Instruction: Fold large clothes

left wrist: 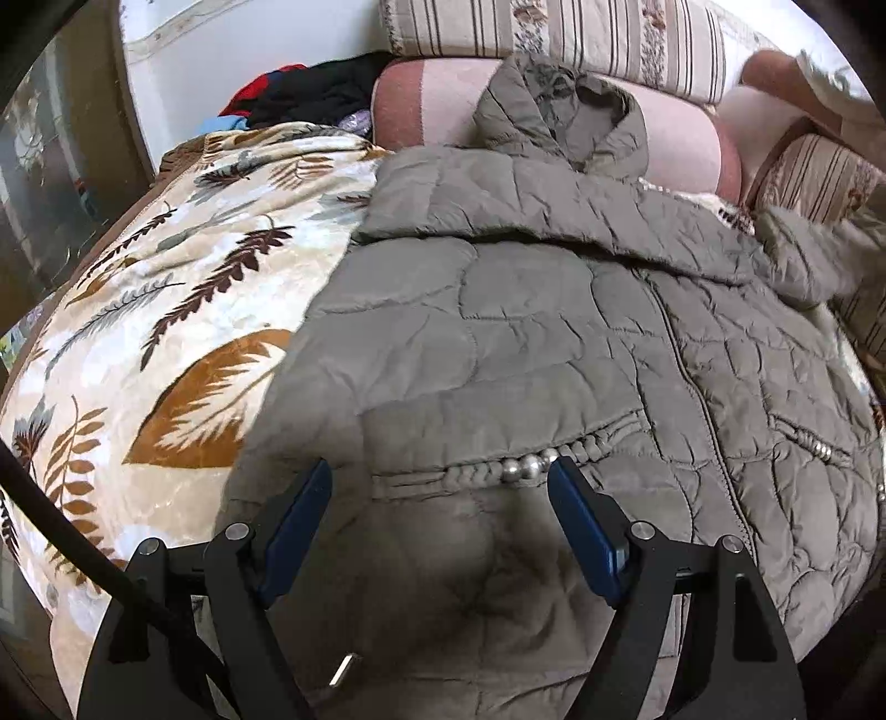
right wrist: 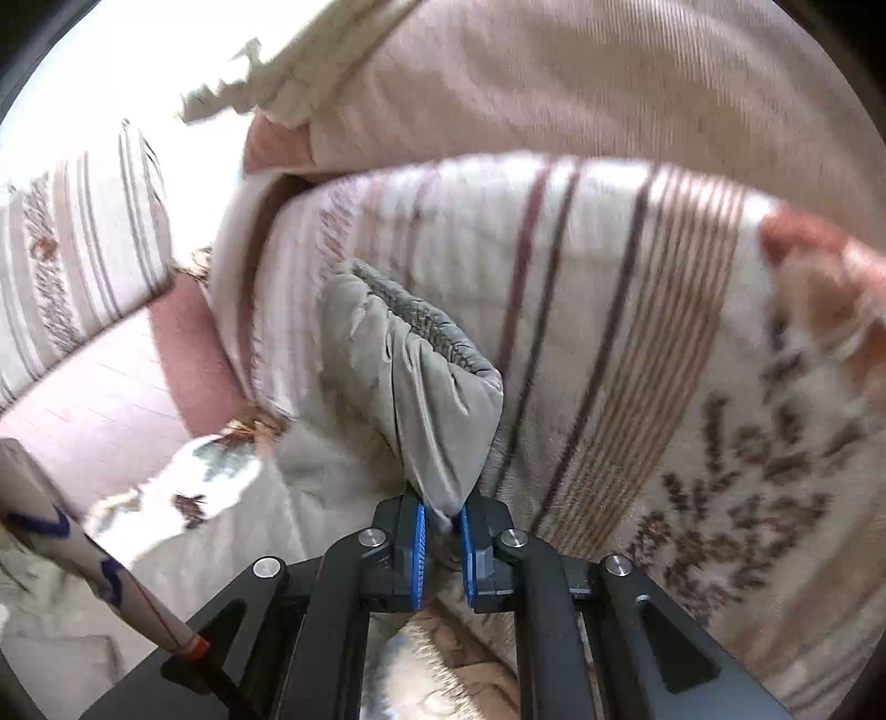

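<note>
A grey-green quilted jacket (left wrist: 554,310) lies spread front-up on a leaf-patterned blanket (left wrist: 166,310), hood toward the cushions, one sleeve folded across its chest. My left gripper (left wrist: 440,476) hovers open over the jacket's lower left part, near a braided pocket trim with silver beads (left wrist: 526,468); nothing is between its blue pads. In the right wrist view my right gripper (right wrist: 443,512) is shut on the jacket's sleeve cuff (right wrist: 410,376), which stands lifted before a striped cushion (right wrist: 609,332). The view is motion-blurred.
Striped sofa cushions (left wrist: 554,33) and a pink bolster (left wrist: 432,105) line the far side. A pile of dark and red clothes (left wrist: 310,94) sits at the back left. A person's arm (left wrist: 775,77) shows at the top right. A cable (right wrist: 111,576) crosses the right wrist view's lower left.
</note>
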The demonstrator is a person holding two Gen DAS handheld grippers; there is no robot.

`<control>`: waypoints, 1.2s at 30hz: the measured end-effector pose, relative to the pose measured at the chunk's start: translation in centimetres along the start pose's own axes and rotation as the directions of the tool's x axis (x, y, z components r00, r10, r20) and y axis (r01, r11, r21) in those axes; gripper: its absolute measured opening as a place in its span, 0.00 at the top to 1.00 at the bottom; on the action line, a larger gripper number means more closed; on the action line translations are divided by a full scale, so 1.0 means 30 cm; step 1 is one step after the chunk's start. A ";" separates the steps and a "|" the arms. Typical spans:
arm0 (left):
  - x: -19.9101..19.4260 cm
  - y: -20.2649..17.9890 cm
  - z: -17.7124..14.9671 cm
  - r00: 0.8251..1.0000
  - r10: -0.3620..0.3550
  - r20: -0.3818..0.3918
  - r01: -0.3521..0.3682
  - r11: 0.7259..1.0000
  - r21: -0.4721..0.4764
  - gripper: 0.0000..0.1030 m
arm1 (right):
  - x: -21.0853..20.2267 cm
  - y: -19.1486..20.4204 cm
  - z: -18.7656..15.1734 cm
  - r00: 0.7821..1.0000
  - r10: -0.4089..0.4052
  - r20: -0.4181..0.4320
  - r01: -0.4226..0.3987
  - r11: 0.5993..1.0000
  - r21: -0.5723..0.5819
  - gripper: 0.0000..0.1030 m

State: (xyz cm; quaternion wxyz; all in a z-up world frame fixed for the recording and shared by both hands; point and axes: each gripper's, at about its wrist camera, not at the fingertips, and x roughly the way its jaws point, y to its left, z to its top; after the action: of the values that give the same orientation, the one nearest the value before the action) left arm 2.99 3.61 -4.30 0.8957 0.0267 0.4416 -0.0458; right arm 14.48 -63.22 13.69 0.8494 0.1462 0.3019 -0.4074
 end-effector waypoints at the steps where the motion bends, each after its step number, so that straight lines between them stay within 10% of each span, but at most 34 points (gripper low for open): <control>1: -0.010 0.009 0.000 1.000 0.000 0.013 0.000 1.000 -0.001 0.23 | -0.028 0.028 0.000 0.999 0.035 -0.004 -0.035 0.999 0.001 0.90; 7: -0.041 0.044 -0.006 0.997 -0.002 0.074 0.001 1.000 0.004 0.23 | -0.159 0.229 -0.050 0.972 0.229 -0.045 -0.230 0.973 -0.026 0.90; 19: 0.013 0.042 -0.037 0.986 -0.027 0.165 0.022 0.999 0.035 0.23 | -0.383 0.949 -0.464 0.815 0.516 -0.264 -0.573 0.784 -0.237 0.90; 29: 0.021 0.050 -0.062 0.980 -0.056 0.191 0.047 0.997 0.053 0.23 | -0.505 1.395 -0.873 0.644 0.591 -0.486 -0.759 0.572 -0.311 0.90; 36: 0.041 0.058 -0.060 0.983 -0.084 0.166 0.080 0.996 0.028 0.23 | -0.517 1.543 -1.046 0.601 0.565 -0.565 -0.793 0.506 -0.339 0.90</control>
State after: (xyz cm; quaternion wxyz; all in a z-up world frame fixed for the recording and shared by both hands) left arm 2.51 5.44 -6.36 0.9265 0.0140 0.3653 -0.0895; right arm 30.71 -9.41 -0.72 0.8659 0.0755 0.4813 0.1137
